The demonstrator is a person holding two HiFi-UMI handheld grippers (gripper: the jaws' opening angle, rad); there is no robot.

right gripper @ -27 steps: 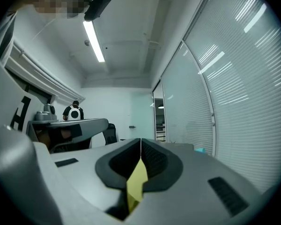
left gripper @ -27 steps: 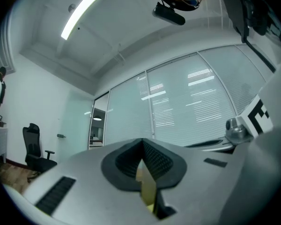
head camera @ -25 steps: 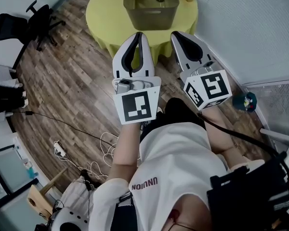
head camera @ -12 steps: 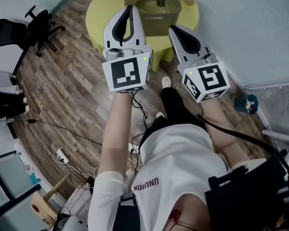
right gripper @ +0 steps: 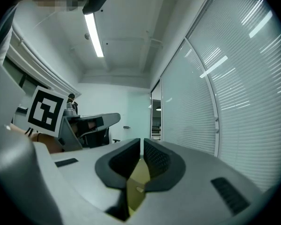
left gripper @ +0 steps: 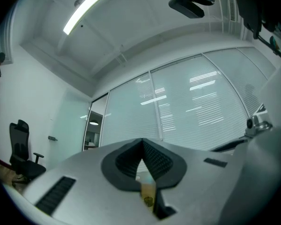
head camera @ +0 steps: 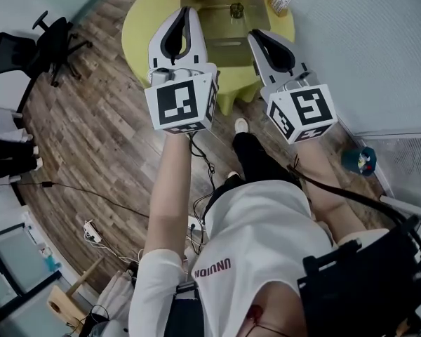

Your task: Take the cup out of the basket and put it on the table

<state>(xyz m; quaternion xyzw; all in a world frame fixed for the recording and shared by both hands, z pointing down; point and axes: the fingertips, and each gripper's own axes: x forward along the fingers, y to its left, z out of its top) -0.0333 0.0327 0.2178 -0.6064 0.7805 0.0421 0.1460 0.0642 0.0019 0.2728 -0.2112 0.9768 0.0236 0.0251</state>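
Wood-plank flooring runs under a round yellow-green table (head camera: 142, 28) at the top of the head view, with a frosted glass wall to the right. A translucent olive basket (head camera: 228, 42) stands on the table, toward its far side. The cup (head camera: 236, 9) shows only as a small dark-rimmed shape inside the basket, near its middle.

Both arms reach forward from a white-shirted torso. The left forearm (head camera: 170, 188) is bare and stretched nearly straight. It carries the left gripper (head camera: 185, 11) out over the table's near-left part, with the tip just beside the basket's left wall and angled slightly upward. The right forearm (head camera: 324, 181) is bent closer to the body. The right gripper (head camera: 255, 35) lies level above the table's near-right edge, by the basket's near-right corner. Each gripper's marker cube faces up toward the head camera.

In the left gripper view the jaw tips meet, with nothing clamped and only the yellowish basket visible below them. In the right gripper view the jaws stand together with a hairline slit between them, and they hold nothing.

A black office chair (head camera: 42, 44) sits well off to the left.
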